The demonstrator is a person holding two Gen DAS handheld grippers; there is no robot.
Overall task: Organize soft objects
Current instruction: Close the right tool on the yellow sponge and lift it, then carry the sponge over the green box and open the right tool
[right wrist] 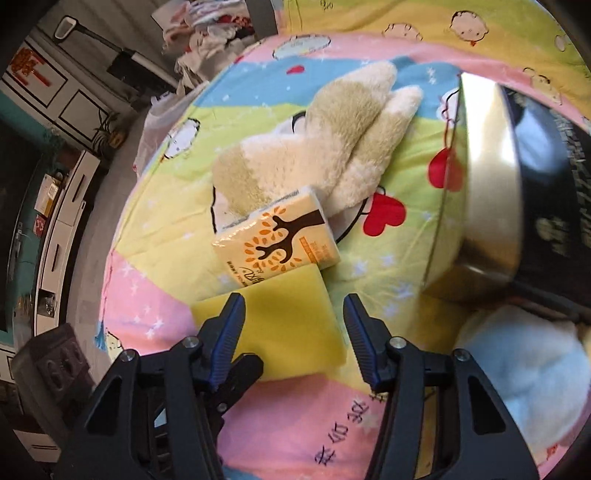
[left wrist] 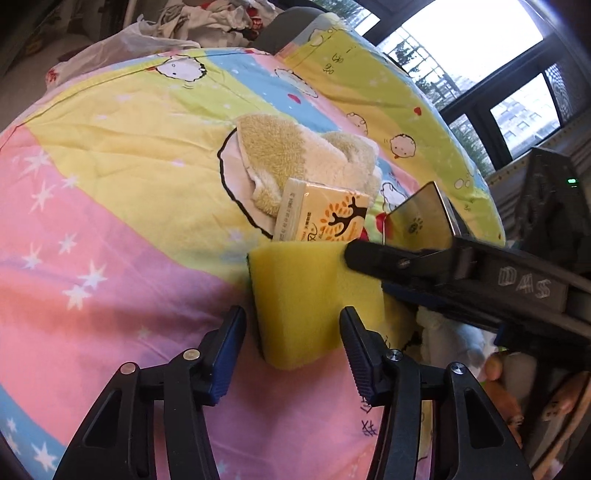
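A yellow sponge (left wrist: 306, 306) with a dark green underside lies on the cartoon quilt (left wrist: 110, 229). It sits between the fingers of my left gripper (left wrist: 291, 332), whose pads do not visibly press it. My right gripper (right wrist: 293, 321) hovers over the same sponge (right wrist: 288, 332), open; one of its fingers (left wrist: 369, 258) crosses the sponge's far right corner. A left finger (right wrist: 240, 369) shows at the sponge's near left edge. Just beyond the sponge lies an orange tissue pack (left wrist: 321, 218) (right wrist: 277, 240), leaning on a fluffy cream cloth (left wrist: 303, 155) (right wrist: 325, 155).
A white and pale blue plush (right wrist: 524, 369) lies to the right on the quilt. A pile of clothes (left wrist: 221, 18) and a plastic bag (left wrist: 122, 48) sit past the bed's far edge. Cabinets (right wrist: 59, 221) line the left wall.
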